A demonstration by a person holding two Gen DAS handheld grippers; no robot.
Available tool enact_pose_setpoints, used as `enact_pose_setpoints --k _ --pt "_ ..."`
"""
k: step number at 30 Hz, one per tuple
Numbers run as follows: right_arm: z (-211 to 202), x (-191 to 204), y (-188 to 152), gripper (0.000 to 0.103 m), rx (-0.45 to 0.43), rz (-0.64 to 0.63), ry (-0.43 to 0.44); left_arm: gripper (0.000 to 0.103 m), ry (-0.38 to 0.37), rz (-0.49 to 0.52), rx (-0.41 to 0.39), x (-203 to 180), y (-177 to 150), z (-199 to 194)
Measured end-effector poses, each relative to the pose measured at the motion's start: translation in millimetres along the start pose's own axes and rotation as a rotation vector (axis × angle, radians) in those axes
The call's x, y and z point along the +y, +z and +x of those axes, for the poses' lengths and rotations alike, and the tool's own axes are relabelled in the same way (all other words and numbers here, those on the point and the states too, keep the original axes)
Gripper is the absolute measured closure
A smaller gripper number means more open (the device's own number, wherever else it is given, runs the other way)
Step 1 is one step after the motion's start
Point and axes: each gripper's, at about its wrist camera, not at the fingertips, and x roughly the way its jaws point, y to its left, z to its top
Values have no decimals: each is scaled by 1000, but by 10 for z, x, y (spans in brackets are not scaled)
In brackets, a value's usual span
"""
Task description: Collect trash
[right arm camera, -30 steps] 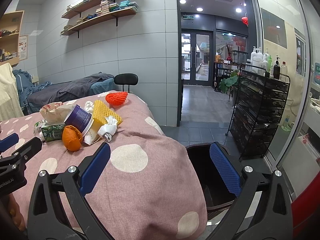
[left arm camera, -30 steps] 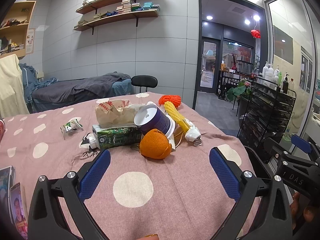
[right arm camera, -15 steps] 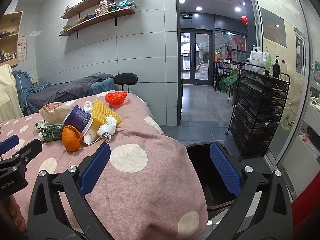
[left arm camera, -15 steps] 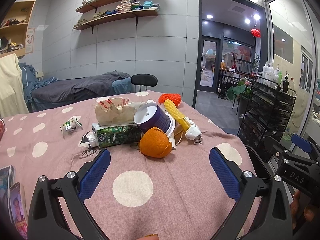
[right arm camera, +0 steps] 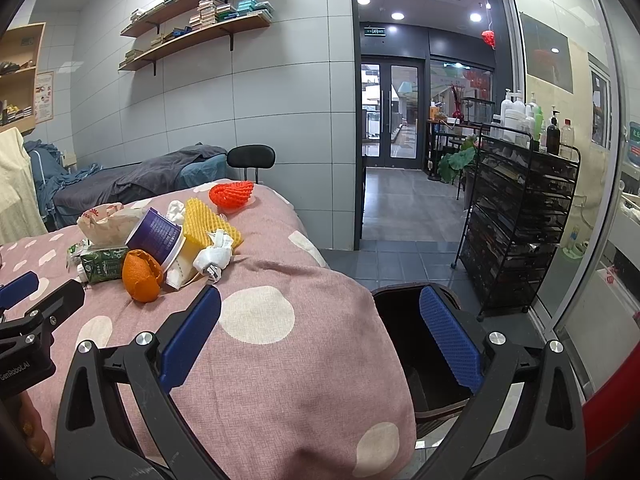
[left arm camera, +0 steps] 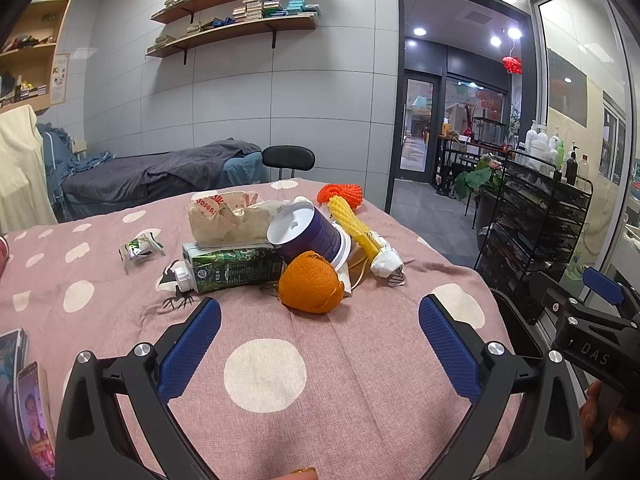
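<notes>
Left wrist view shows the left gripper (left arm camera: 319, 312) spread wide and empty just short of the orange peel (left arm camera: 311, 287) fronting the trash heap, the right gripper (right arm camera: 320, 312) likewise agape by the bin (right arm camera: 404, 320), so the first pick looks next

The left gripper (left arm camera: 320, 340) has eased slightly closer to the orange peel (left arm camera: 311, 288).

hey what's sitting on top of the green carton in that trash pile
A crumpled paper bag lies on the green carton, and the tipped purple cup leans over its right end. The orange peel covers that end, so contact there is hidden.
</notes>
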Motion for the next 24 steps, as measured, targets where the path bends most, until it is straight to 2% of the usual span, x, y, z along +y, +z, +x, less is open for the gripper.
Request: enact_pose_setpoints --k 24 --pt "73 18 -55 5 8 2 -1 6 1 -1 6 3 -96 67"
